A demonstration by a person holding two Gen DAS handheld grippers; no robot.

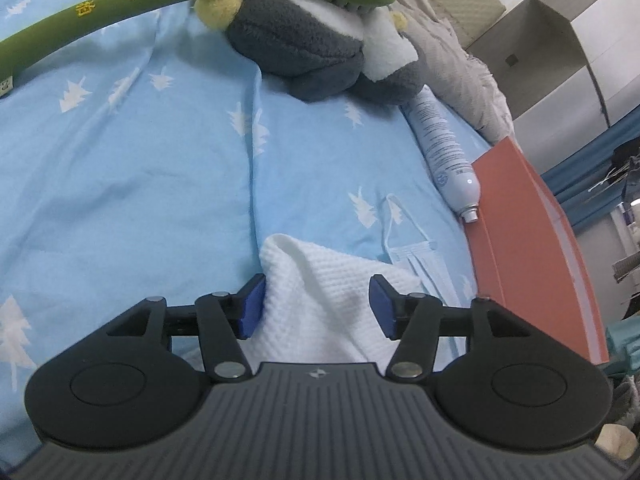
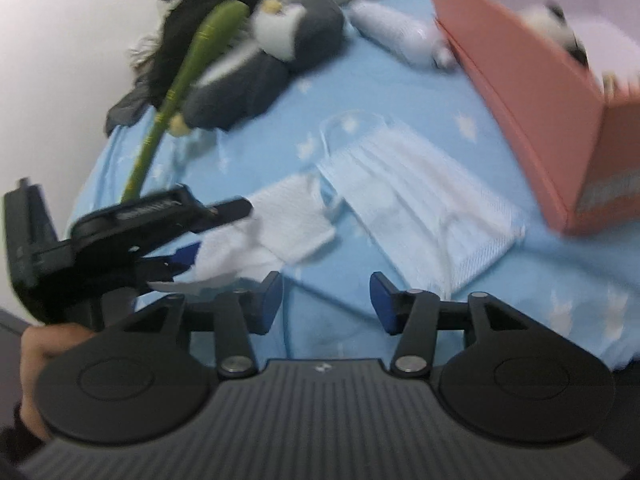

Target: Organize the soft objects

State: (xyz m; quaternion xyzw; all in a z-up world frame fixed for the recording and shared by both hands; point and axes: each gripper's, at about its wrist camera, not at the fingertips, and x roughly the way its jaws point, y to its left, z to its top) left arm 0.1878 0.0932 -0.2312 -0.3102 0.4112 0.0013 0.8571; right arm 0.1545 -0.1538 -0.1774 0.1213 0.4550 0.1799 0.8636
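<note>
A white waffle cloth (image 1: 320,292) lies bunched on the blue bed sheet (image 1: 140,168). My left gripper (image 1: 316,306) is open with its blue pads on either side of the cloth. The cloth (image 2: 288,220) also shows in the right wrist view. My right gripper (image 2: 326,302) is open and empty above the sheet, near a blue face mask (image 2: 420,208). The mask (image 1: 416,260) lies right of the cloth. A grey penguin plush (image 1: 312,44) and a long green plush (image 1: 160,4) lie farther back. A salmon box (image 2: 532,92) holds a panda plush (image 2: 560,28).
A white spray can (image 1: 444,148) lies beside the salmon box (image 1: 532,240). A beige cloth (image 1: 452,48) is heaped behind the can. Black fabric (image 2: 176,36) lies at the far end of the bed. The left gripper body (image 2: 120,232) shows in the right wrist view.
</note>
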